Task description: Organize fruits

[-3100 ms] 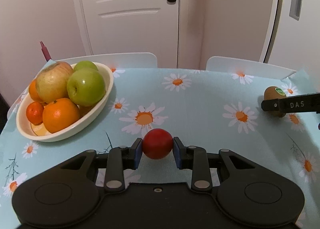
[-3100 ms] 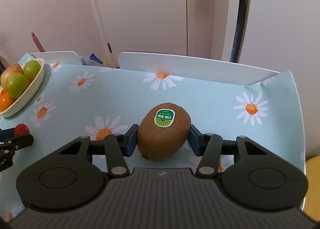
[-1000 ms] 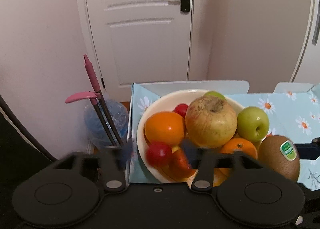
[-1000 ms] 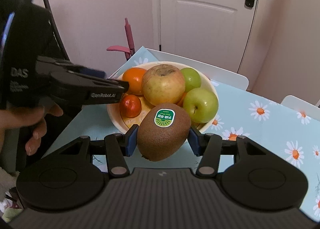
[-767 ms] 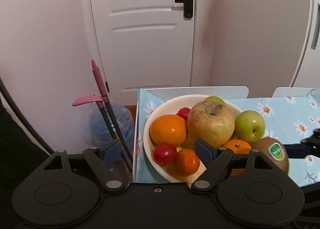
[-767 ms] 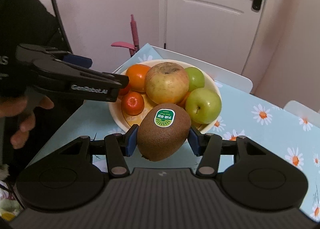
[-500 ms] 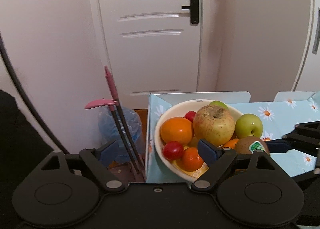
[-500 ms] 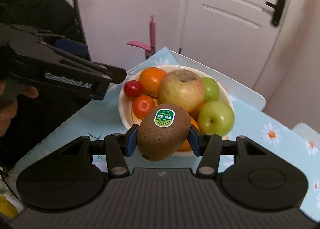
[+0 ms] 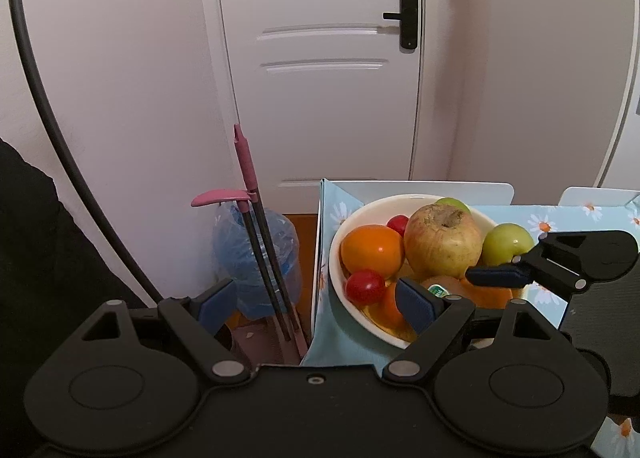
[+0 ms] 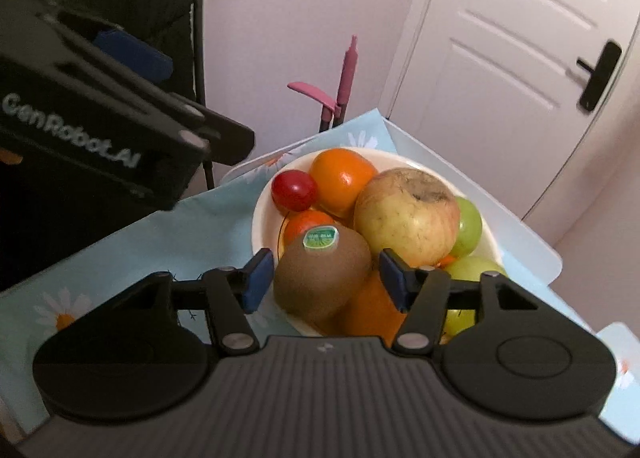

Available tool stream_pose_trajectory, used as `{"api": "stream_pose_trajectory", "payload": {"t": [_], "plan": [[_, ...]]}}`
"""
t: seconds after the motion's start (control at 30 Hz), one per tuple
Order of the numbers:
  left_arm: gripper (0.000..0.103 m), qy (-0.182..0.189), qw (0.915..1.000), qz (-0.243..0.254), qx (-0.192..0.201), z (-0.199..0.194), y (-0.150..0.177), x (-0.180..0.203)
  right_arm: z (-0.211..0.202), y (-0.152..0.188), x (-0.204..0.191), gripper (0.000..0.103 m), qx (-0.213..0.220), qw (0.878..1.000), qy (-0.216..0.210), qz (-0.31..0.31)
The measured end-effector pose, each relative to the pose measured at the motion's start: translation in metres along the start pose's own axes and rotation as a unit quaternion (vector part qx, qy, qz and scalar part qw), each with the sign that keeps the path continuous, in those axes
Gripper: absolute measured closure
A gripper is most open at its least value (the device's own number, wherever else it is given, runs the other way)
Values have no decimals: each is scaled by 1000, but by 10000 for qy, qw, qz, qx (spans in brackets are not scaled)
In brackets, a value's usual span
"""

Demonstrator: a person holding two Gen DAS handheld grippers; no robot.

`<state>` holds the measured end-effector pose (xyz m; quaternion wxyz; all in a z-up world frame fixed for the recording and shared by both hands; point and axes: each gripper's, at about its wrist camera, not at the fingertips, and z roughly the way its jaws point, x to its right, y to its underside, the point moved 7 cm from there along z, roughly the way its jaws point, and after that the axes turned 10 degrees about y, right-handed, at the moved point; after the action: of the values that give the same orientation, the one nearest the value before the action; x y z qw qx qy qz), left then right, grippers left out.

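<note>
Kiwi (image 10: 322,274) sitting in bowl (image 10: 260,210) at its near rim, between right gripper (image 10: 324,284) jaws standing apart and clear of it, long axis running away from jaws; left gripper (image 9: 314,300) wide apart, empty, off table's left edge.

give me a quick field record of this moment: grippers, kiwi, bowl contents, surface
left gripper: open, empty, held at the bowl's near edge
right gripper: open, pads apart from the kiwi's sides
kiwi: in the bowl, sticker up, resting on an orange
bowl: white, near the table corner
bowl contents: large apple, two green apples, oranges, cherry tomato, plus another small red fruit seen from the left wrist
surface: daisy-print tablecloth
</note>
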<state>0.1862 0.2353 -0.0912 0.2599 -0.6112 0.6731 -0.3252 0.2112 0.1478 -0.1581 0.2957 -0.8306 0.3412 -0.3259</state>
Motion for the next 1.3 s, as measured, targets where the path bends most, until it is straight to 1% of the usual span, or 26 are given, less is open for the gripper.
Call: {"api": "stream_pose_trajectory", "payload": {"t": [0.03, 0.07, 0.27, 0.47, 0.67, 0.8, 0.97, 1.13, 1.17, 1.23, 1.3], "plan": [[14, 15, 10000, 7, -4, 0, 0, 0, -1, 1, 0, 20, 19, 10000, 43, -40], [14, 38, 10000, 15, -9, 0, 0, 1, -1, 2, 0, 20, 25, 9999, 98, -68], [14, 242, 9997, 90, 0, -1, -2, 4, -9, 6, 4, 20, -57, 9996, 257, 52], [14, 449, 9986, 280, 23, -7, -6, 14, -26, 8, 17, 20, -219, 9978, 462, 410], [14, 542, 9979, 305, 205, -26, -19, 26, -60, 18, 42, 20, -281, 9945, 565, 831], [14, 512, 9976, 331, 338, -44, -25, 40, -91, 24, 67, 20, -223, 9907, 690, 1150], [14, 432, 9976, 245, 481, -73, -25, 62, -140, 36, 103, 20, -192, 9825, 915, 1609], [14, 322, 9976, 245, 561, -101, -14, 89, -190, 54, 137, 19, -262, 9696, 1234, 2097], [14, 309, 9976, 229, 578, -106, -11, 95, -200, 58, 143, 17, -277, 9663, 1304, 2204], [14, 295, 9976, 171, 607, -114, -7, 104, -218, 67, 155, 8, -302, 9588, 1452, 2424], [14, 284, 9974, 96, 662, -120, -2, 112, -236, 75, 166, 2, -279, 9523, 1575, 2600]]}}
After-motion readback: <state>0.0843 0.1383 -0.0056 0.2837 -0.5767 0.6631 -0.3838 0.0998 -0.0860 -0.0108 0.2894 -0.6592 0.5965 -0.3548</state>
